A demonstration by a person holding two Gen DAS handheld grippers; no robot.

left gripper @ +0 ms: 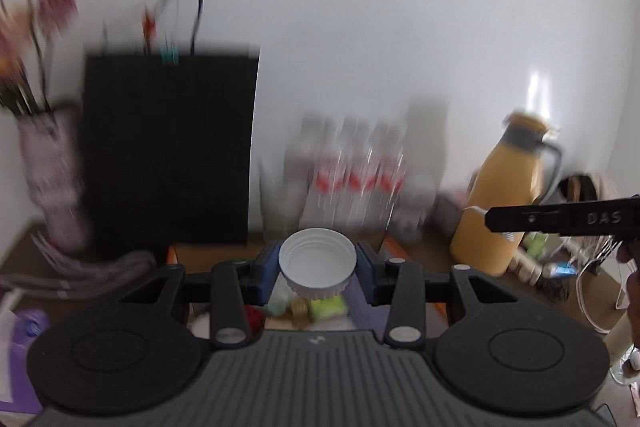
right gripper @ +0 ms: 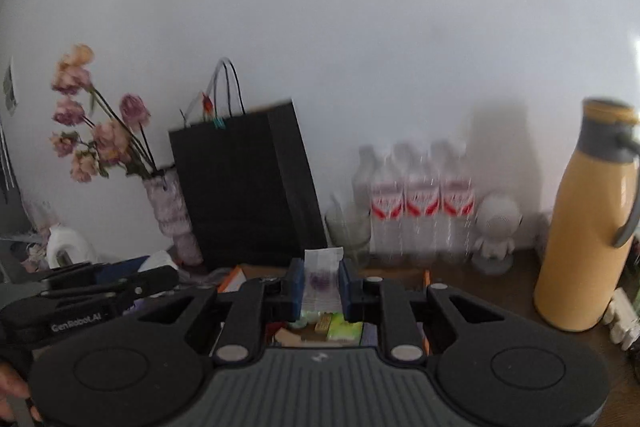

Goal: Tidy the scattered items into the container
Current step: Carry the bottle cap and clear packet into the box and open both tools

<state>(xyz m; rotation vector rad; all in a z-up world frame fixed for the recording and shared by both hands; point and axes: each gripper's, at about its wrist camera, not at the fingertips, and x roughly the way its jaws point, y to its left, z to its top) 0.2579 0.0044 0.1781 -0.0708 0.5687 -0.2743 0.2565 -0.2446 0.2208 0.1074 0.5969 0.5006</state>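
Note:
My left gripper [left gripper: 318, 267] is shut on a white ribbed jar lid [left gripper: 318, 261], its open side facing the camera, held above an orange-rimmed container [left gripper: 173, 253]. In the container lie several small items, among them a green packet [left gripper: 328, 307]. My right gripper [right gripper: 319, 287] is shut on a clear sachet with a purple print [right gripper: 320, 277], also held over the container [right gripper: 232, 277], where the green packet [right gripper: 344, 331] shows below. The right gripper's body [left gripper: 560, 217] shows at the right of the left wrist view; the left gripper's body [right gripper: 80, 303] shows at the lower left of the right wrist view.
Along the white wall stand a black paper bag [right gripper: 244, 187], a vase of dried flowers [right gripper: 168, 211], three water bottles [right gripper: 420, 203], a glass [right gripper: 348, 235], a white figurine [right gripper: 496, 231] and a yellow thermos [right gripper: 584, 227]. White cables [left gripper: 592, 291] lie at the right.

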